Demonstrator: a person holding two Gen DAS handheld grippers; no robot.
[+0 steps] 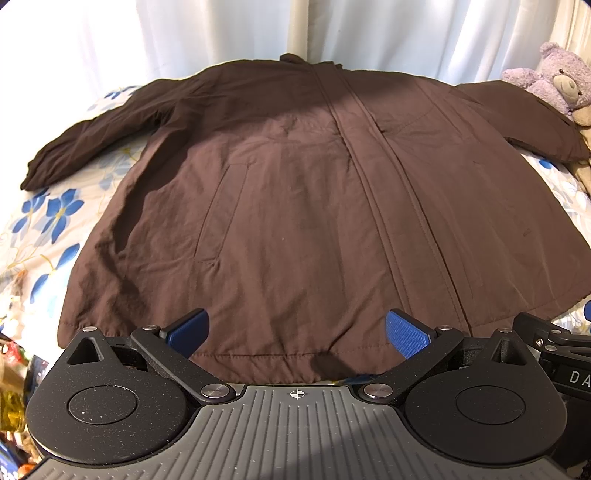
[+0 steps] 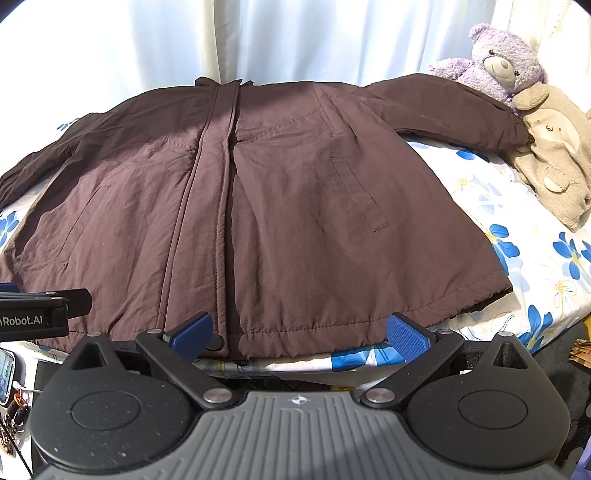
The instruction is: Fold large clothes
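A large dark brown jacket (image 1: 295, 206) lies spread flat, front up, on a bed with both sleeves out to the sides; it also shows in the right wrist view (image 2: 280, 206). My left gripper (image 1: 297, 334) is open and empty, hovering at the jacket's bottom hem left of the zipper placket. My right gripper (image 2: 299, 334) is open and empty at the hem on the right half, near the placket's bottom snap. The left sleeve (image 1: 92, 144) and right sleeve (image 2: 454, 107) lie flat.
The bed has a white sheet with blue flowers (image 2: 517, 236). A purple teddy bear (image 2: 495, 62) and a beige plush (image 2: 554, 155) sit at the far right by the right sleeve cuff. White curtains (image 1: 221, 29) hang behind. Clutter lies off the bed's near left (image 1: 11, 387).
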